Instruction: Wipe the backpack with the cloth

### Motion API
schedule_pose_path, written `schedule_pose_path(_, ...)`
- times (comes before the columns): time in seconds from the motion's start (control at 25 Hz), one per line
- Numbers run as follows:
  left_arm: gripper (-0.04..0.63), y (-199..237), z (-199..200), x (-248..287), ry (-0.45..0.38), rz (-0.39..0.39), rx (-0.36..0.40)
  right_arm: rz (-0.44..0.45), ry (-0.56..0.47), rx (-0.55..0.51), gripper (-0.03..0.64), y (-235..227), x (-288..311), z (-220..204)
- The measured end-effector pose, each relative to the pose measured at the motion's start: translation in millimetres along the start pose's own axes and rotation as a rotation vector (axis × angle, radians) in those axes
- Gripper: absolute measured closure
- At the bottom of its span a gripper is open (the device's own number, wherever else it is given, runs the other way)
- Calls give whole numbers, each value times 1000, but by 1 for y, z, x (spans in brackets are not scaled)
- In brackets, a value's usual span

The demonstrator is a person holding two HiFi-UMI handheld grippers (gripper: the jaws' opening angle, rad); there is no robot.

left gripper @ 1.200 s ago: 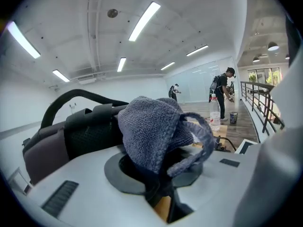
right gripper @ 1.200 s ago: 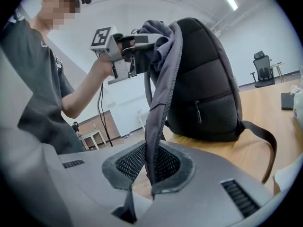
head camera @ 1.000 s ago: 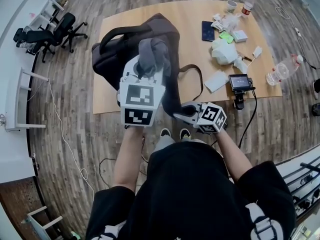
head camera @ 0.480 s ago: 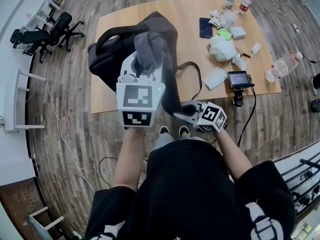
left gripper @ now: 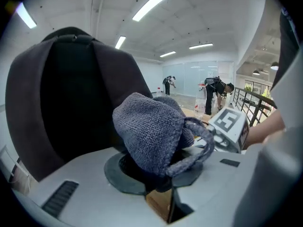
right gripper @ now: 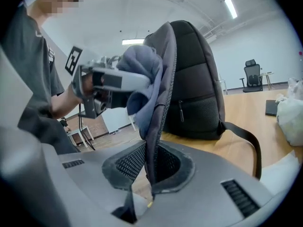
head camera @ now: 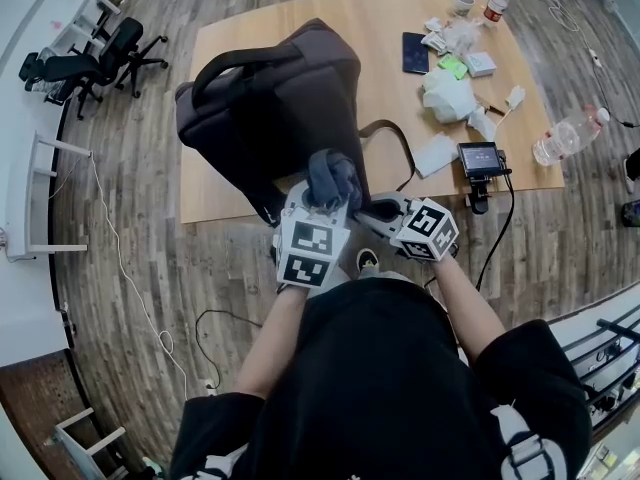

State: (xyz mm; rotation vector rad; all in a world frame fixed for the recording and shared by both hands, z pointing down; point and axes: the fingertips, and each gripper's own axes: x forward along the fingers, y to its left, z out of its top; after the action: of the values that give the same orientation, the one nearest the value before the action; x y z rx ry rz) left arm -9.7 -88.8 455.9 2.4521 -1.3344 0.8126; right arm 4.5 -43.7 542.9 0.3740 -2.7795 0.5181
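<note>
A dark brown backpack (head camera: 270, 98) stands upright on the wooden table (head camera: 385, 98); it fills the left of the left gripper view (left gripper: 66, 98). My left gripper (head camera: 325, 196) is shut on a bunched grey-blue cloth (head camera: 333, 176), held at the backpack's near lower side. The cloth (left gripper: 151, 126) bulges out above the jaws. My right gripper (head camera: 378, 211) is just right of it, shut on the backpack's padded shoulder strap (right gripper: 158, 103), which runs up from the jaws (right gripper: 151, 174) to the bag (right gripper: 196, 79).
A phone (head camera: 416, 53), a white bag (head camera: 447, 96), paper (head camera: 435, 155), a small screen device (head camera: 479, 158) and bottles (head camera: 565, 136) lie on the table's right part. Office chairs (head camera: 90, 63) stand at the far left. A cable (head camera: 140, 298) trails over the floor.
My left gripper has come down with the cloth from the top of the backpack to its near lower side, close to the right gripper. The right gripper has kept its hold on the strap.
</note>
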Motion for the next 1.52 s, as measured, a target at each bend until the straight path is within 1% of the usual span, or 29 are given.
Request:
schedule_pose_path(0.12, 497, -19, -36, 11, 74, -48, -17, -8, -6, 11, 565, -4, 1, 1)
schedule_pose_path(0.2, 497, -31, -51, 16, 103, -81, -25, -15, -3, 11, 565, -7, 1, 1)
schedule_pose_path(0.32, 497, -40, -60, 19, 113, -106, -26, -23, 0, 5, 565, -10, -1, 0)
schedule_pose_path(0.44, 497, -33, -52, 19, 102, -105, -8, -17, -1, -6, 565, -9, 0, 1)
schedule_pose_path(0.52, 497, -21, -37, 16, 83, -86, 9, -2, 1, -25, 565, -5, 2, 3)
schedule_pose_path(0.6, 497, -5, -13, 10, 41, -61, 28, 8, 0, -43, 565, -1, 4, 4)
schedule_pose_path(0.68, 497, 12, 17, 1, -23, -28, 57, 13, -1, -57, 565, 4, 6, 4)
schedule_pose_path(0.76, 497, 35, 54, -13, -103, 25, 78, 30, -1, -66, 565, 10, 8, 3)
schedule_pose_path(0.84, 497, 57, 94, -29, -177, 71, 83, 56, -12, -75, 565, 18, 10, 5)
schedule_pose_path(0.88, 497, 65, 111, -36, -199, 83, 86, 67, -23, -78, 565, 22, 11, 8)
schedule_pose_path(0.96, 497, 71, 137, -44, -223, 99, 104, 80, -37, -86, 565, 29, 14, 13)
schedule_pose_path(1.08, 497, 69, 154, -47, -238, 129, 143, 79, -21, -116, 565, 31, 17, 13)
schedule_pose_path(1.16, 497, 64, 151, -43, -228, 139, 170, 73, -12, -118, 565, 29, 16, 10)
schedule_pose_path(1.24, 497, 54, 135, -33, -196, 115, 177, 53, -7, -102, 565, 23, 14, 6)
schedule_pose_path(1.32, 497, 39, 105, -20, -140, 75, 160, 18, -1, -87, 565, 15, 12, 2)
schedule_pose_path(1.52, 497, -5, 10, 12, 38, -25, 121, -43, 9, -64, 565, -2, 7, -1)
